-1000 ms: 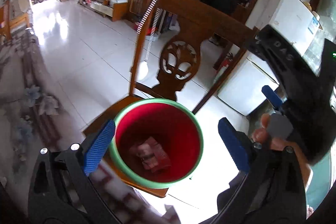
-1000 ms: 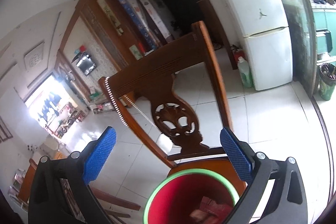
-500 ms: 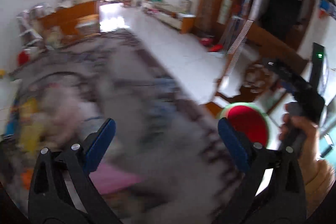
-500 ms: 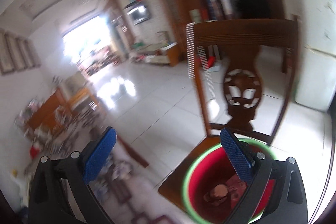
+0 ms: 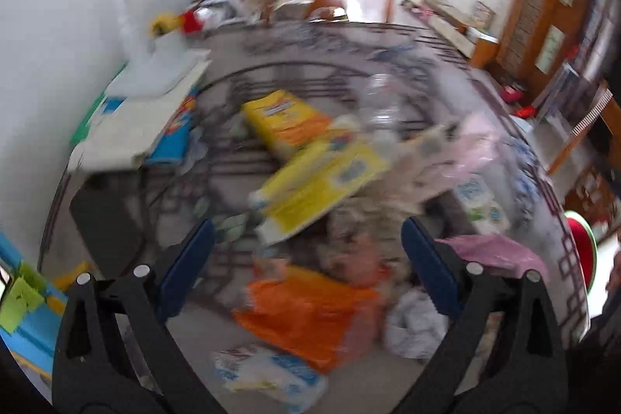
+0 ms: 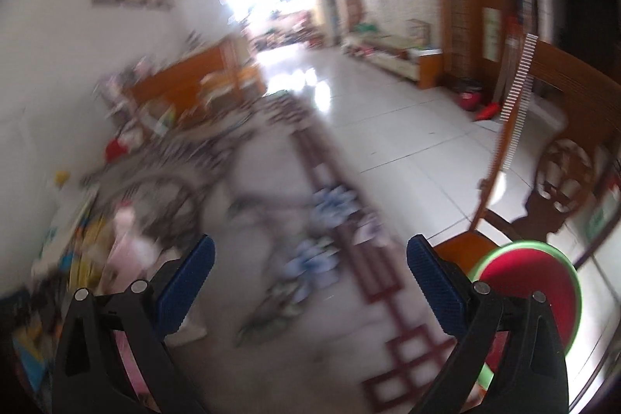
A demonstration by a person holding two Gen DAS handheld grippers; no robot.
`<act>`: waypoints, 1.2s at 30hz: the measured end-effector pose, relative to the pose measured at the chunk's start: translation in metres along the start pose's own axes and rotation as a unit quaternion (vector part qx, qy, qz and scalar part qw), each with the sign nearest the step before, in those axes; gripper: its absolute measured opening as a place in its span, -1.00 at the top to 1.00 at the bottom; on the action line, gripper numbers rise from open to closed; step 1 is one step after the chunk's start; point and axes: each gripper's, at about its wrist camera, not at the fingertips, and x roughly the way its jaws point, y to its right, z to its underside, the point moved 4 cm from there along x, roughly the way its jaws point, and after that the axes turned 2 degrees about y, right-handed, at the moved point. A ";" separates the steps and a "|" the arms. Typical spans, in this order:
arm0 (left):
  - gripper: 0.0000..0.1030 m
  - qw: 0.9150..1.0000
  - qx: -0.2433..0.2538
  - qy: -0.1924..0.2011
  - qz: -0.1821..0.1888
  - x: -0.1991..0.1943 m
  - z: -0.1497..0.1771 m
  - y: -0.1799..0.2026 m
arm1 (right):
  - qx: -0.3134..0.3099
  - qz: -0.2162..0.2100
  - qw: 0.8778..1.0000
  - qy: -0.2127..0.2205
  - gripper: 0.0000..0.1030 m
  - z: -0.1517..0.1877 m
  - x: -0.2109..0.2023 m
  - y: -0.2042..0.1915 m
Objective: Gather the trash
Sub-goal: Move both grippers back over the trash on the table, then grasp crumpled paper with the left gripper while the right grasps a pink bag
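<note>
1. Left wrist view: the left hand-held gripper point(image 5: 306, 247) has its blue pads spread wide apart with nothing between them. It hangs over a patterned counter point(image 5: 310, 49) strewn with trash, and the picture is blurred. Beyond the fingers lie two yellow packages point(image 5: 322, 181), one behind the other; an orange bag point(image 5: 306, 309) lies nearer, between the fingers. A crumpled white tissue point(image 5: 415, 324) sits just beside the right finger, a pink wrapper point(image 5: 489, 251) behind it, and a white-and-blue packet point(image 5: 268, 371) at the bottom. A clear bottle point(image 5: 382, 107) stands past the yellow packages. The red bin point(image 5: 580, 251) with its green rim shows at the far right edge.

2. Right wrist view: the right hand-held gripper point(image 6: 308, 270) is likewise parted wide and empty. It points along the counter's point(image 6: 271, 297) bordered edge, also blurred. The red bin point(image 6: 531, 278) sits low on the right on a wooden chair point(image 6: 562, 127), partly behind the right finger. The trash shows only as smears at the left edge.
</note>
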 end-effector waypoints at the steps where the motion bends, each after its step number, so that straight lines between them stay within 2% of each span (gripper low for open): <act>1: -0.84 1.000 -0.009 -0.009 -0.001 0.004 0.000 -0.007 | -0.017 -0.006 1.000 -0.008 -0.85 0.004 0.004 -0.009; 5: -0.84 0.998 -0.023 -0.049 0.014 0.019 0.007 -0.017 | -0.058 -0.032 0.997 -0.040 -0.85 0.018 0.012 -0.033; 8: -0.84 0.998 0.003 -0.061 0.029 0.022 0.015 -0.001 | -0.057 -0.048 0.995 -0.060 -0.85 0.025 0.016 -0.038; 12: -0.84 0.996 0.044 -0.069 0.041 0.029 0.022 0.029 | -0.057 -0.057 0.995 -0.066 -0.85 0.029 0.015 -0.042; 18: -0.77 0.994 0.087 -0.068 0.018 0.042 0.029 0.067 | -0.052 -0.073 0.993 -0.073 -0.85 0.034 0.011 -0.047; 21: -0.74 0.992 0.102 -0.068 0.009 0.044 0.032 0.072 | -0.058 -0.083 0.992 -0.075 -0.85 0.035 0.009 -0.051; 25: -0.58 0.992 0.095 -0.077 0.006 0.047 0.033 0.066 | -0.056 -0.101 0.990 -0.087 -0.85 0.039 0.010 -0.056; 29: -0.32 0.993 0.071 -0.089 0.017 0.050 0.033 0.059 | -0.045 -0.130 0.985 -0.106 -0.85 0.043 0.012 -0.062; 36: -0.37 0.993 0.066 -0.094 0.019 0.055 0.034 0.059 | -0.007 -0.190 0.970 -0.148 -0.85 0.054 0.019 -0.071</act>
